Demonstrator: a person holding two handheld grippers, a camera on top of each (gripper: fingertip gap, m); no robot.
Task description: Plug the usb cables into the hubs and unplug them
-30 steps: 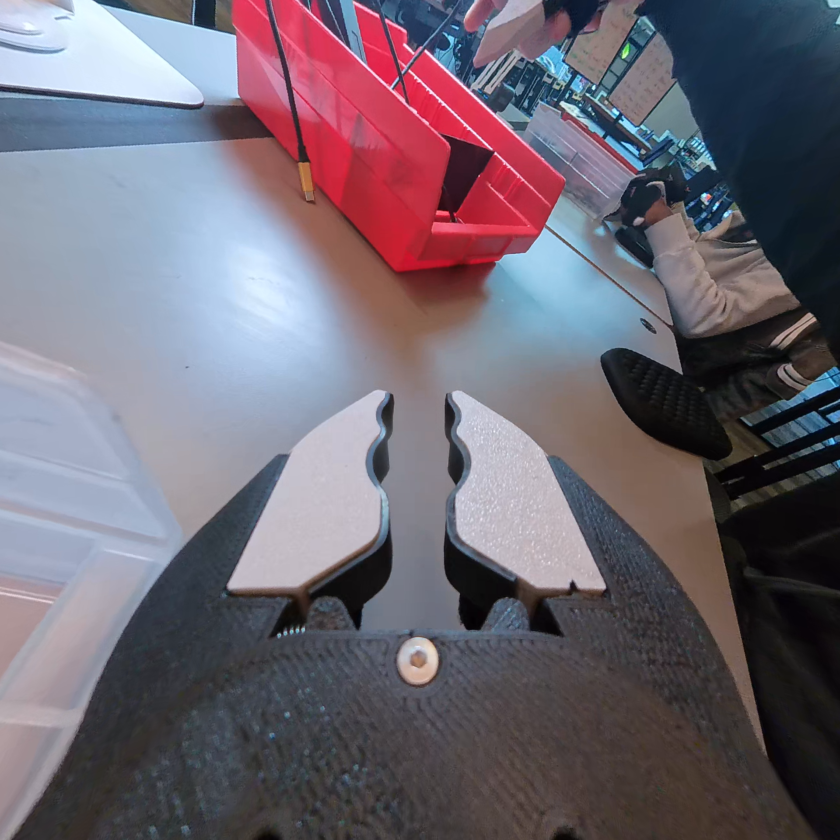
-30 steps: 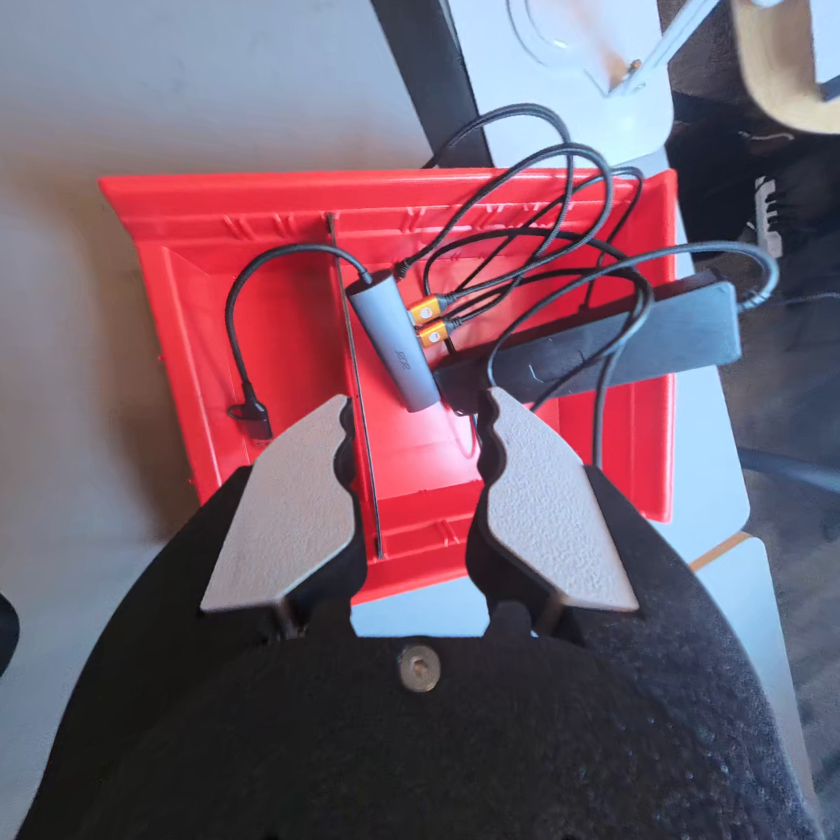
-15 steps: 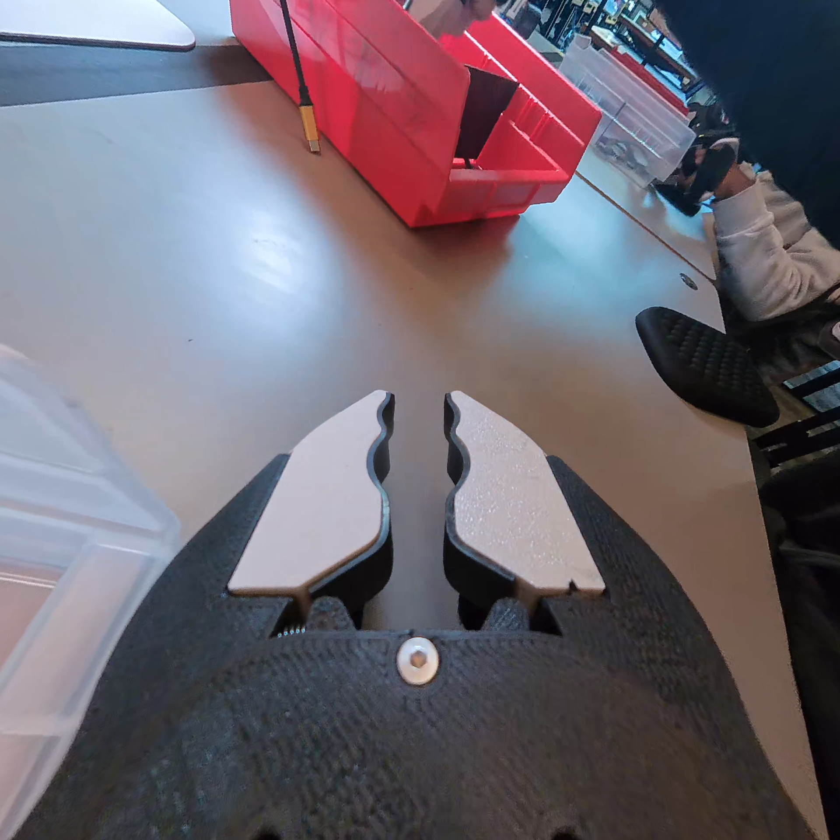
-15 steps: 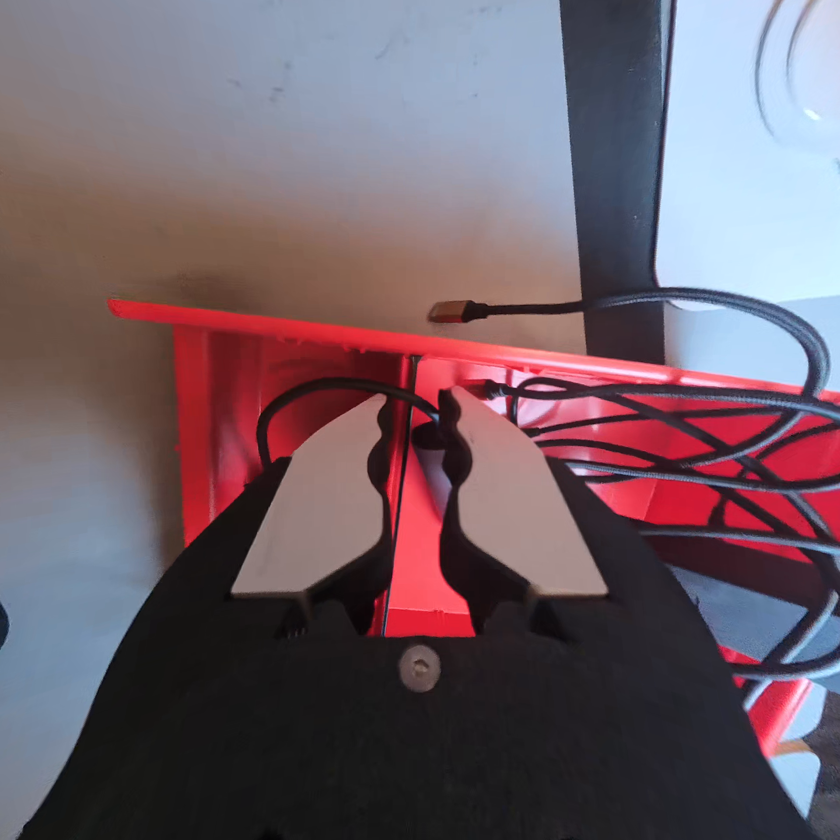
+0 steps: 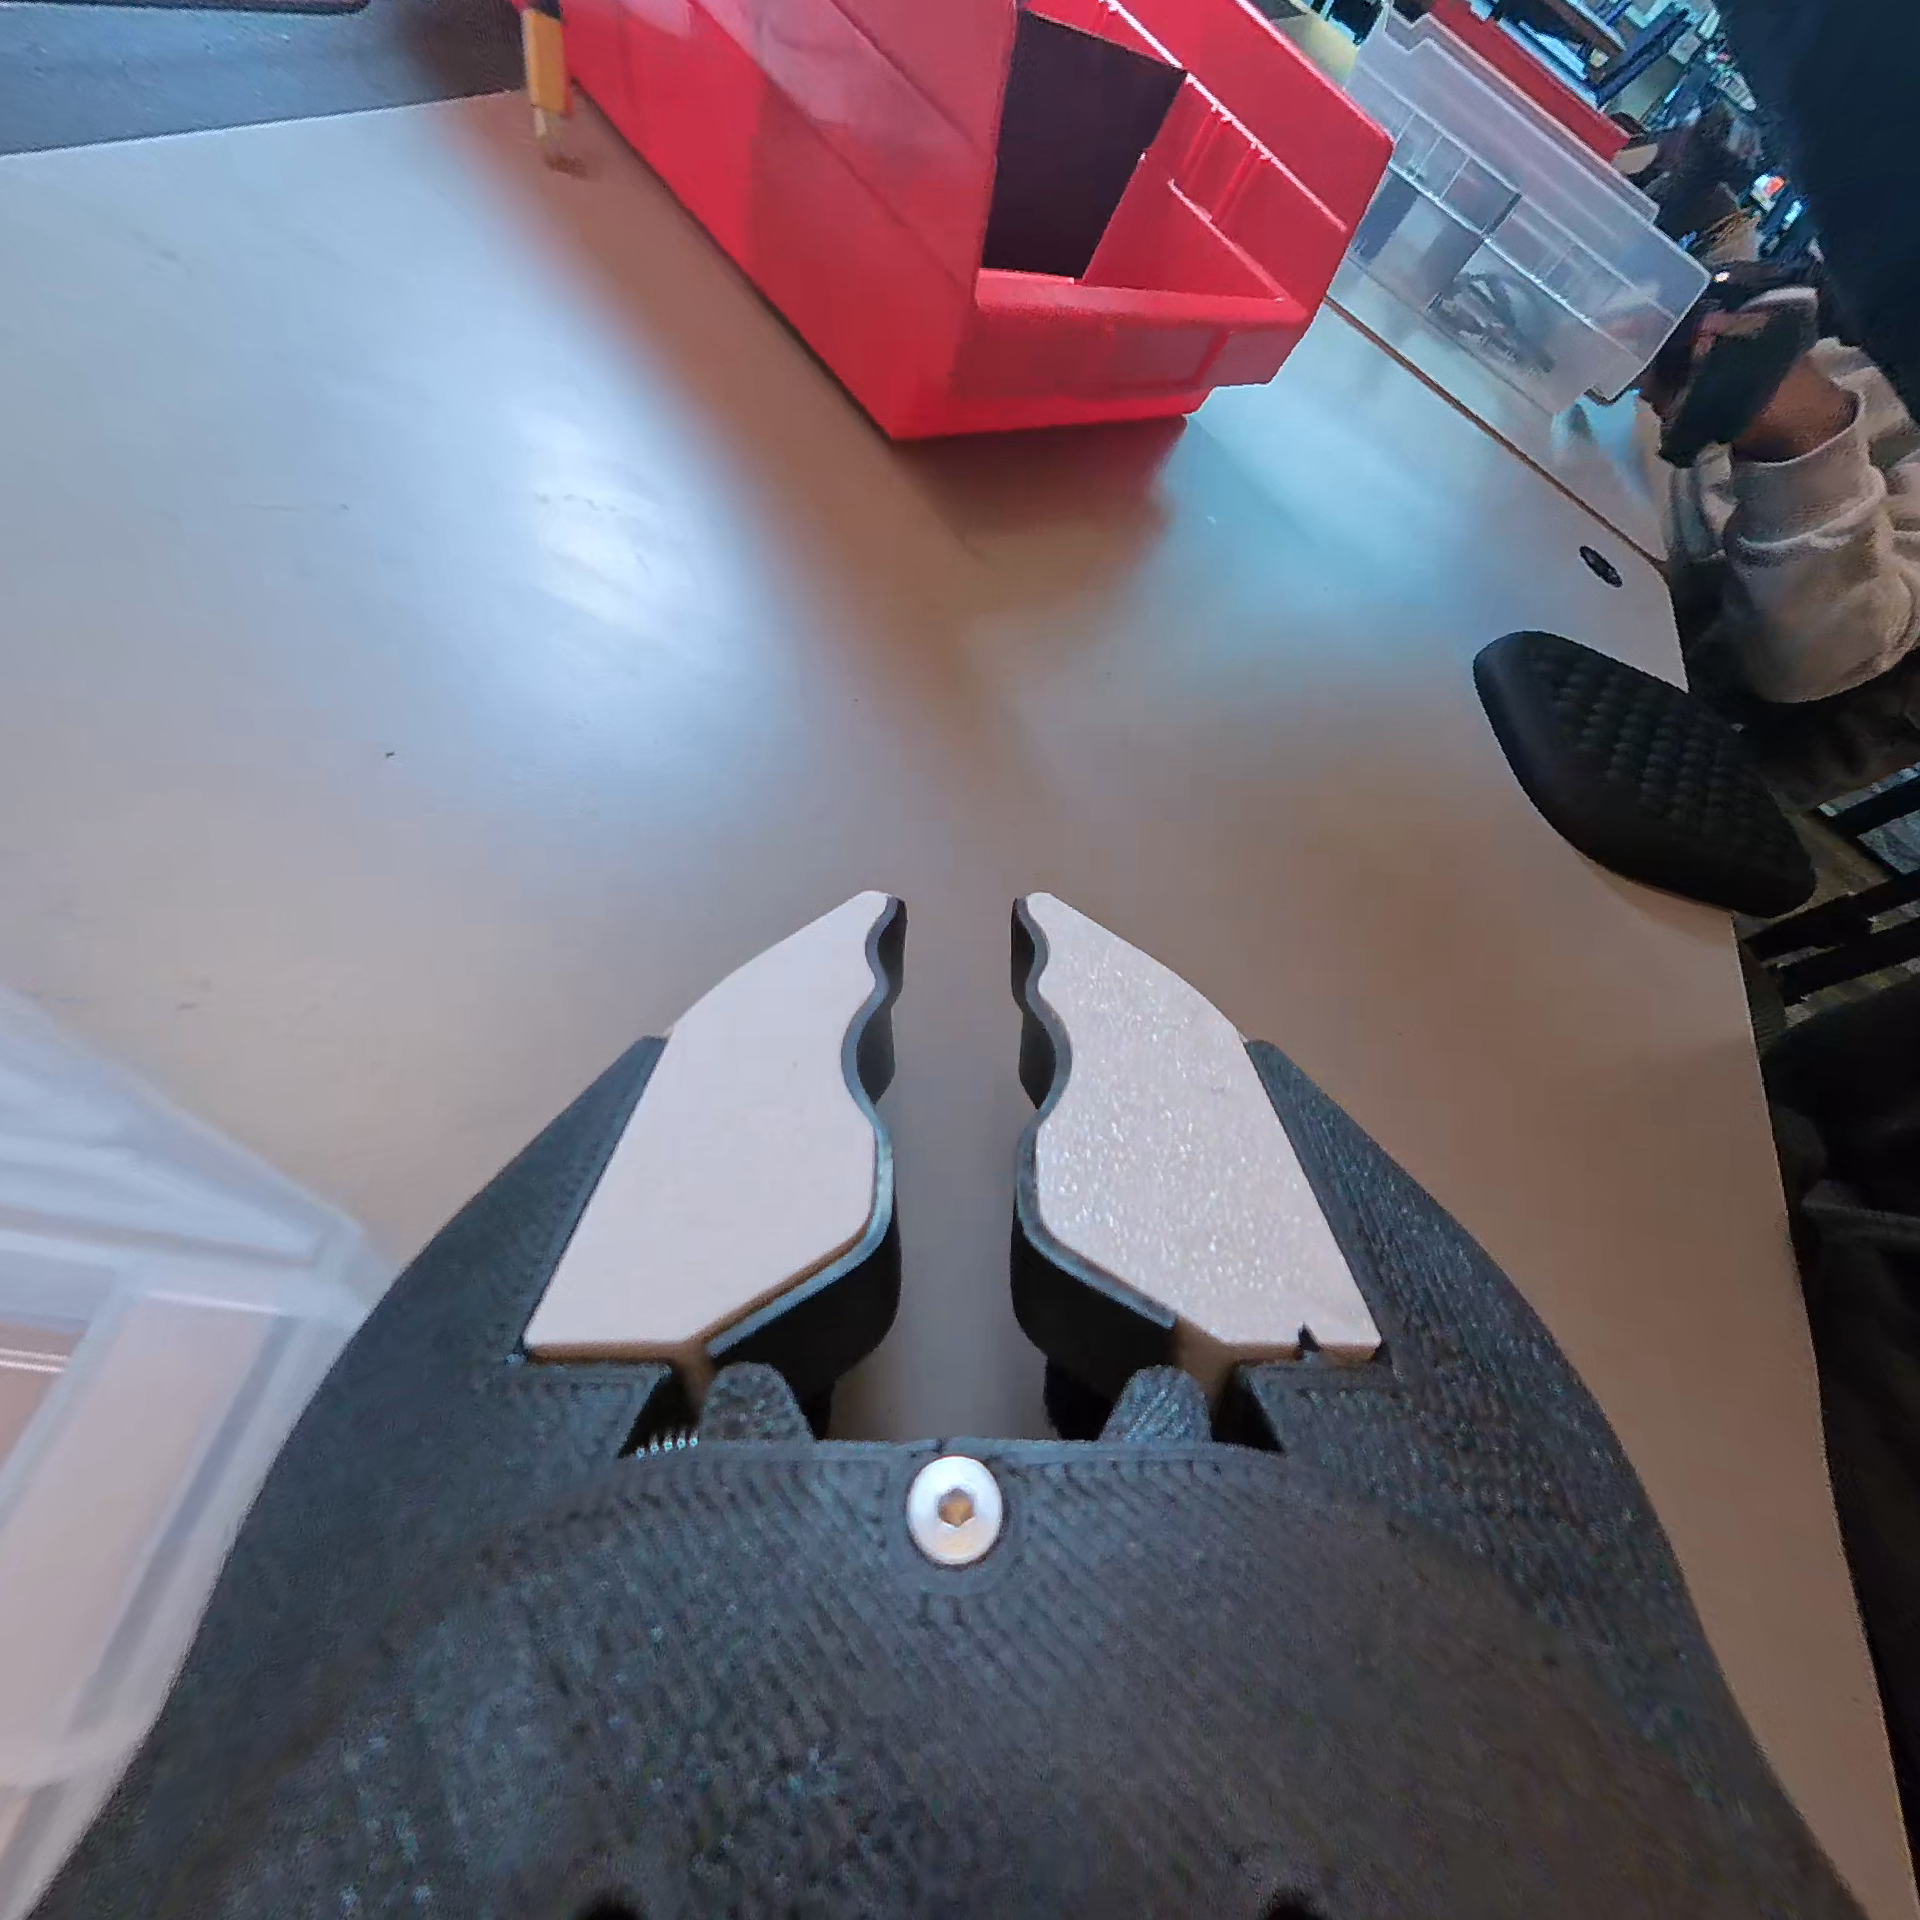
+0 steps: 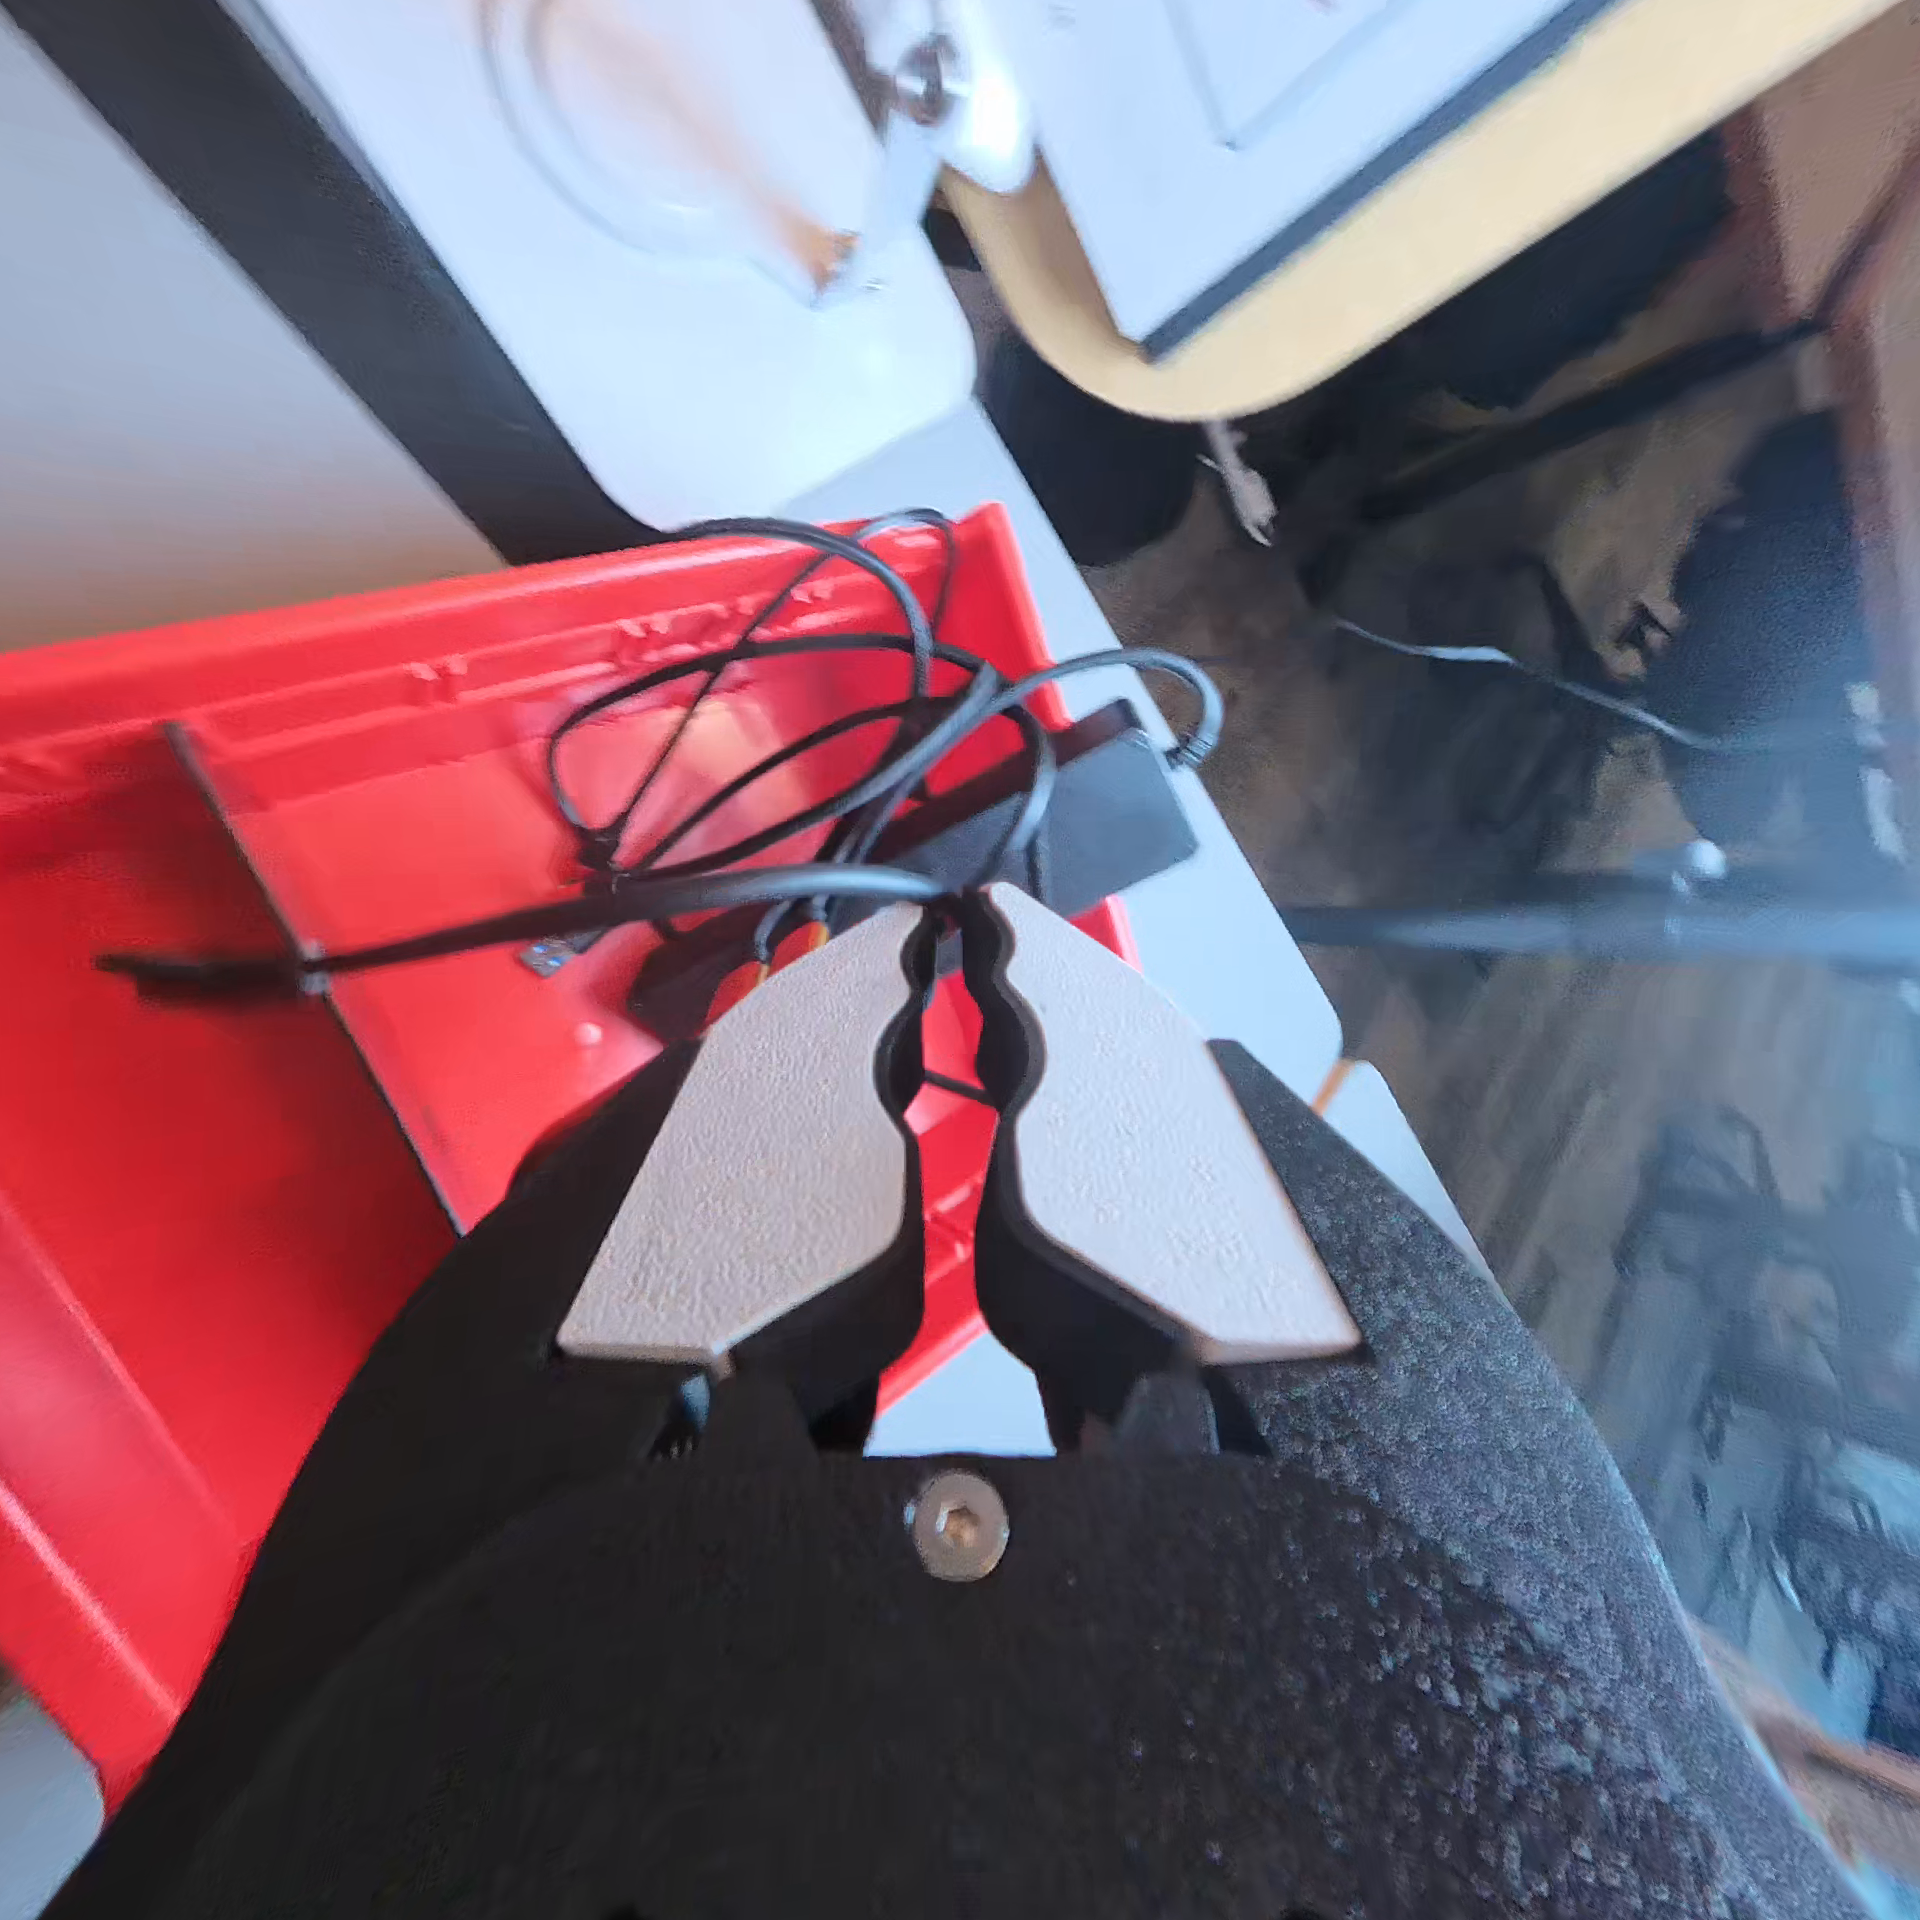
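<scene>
I can read no writing, number or sign in either view. The red bin carries no legible label on the walls I see, and the clear drawers just behind it show none either; the right wrist view is too blurred.

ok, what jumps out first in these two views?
The red bin, bright against the grey table. In the right wrist view a tangle of black cables lies in it, and the right gripper is nearly shut around a cable. The left gripper hovers empty over bare table.
</scene>
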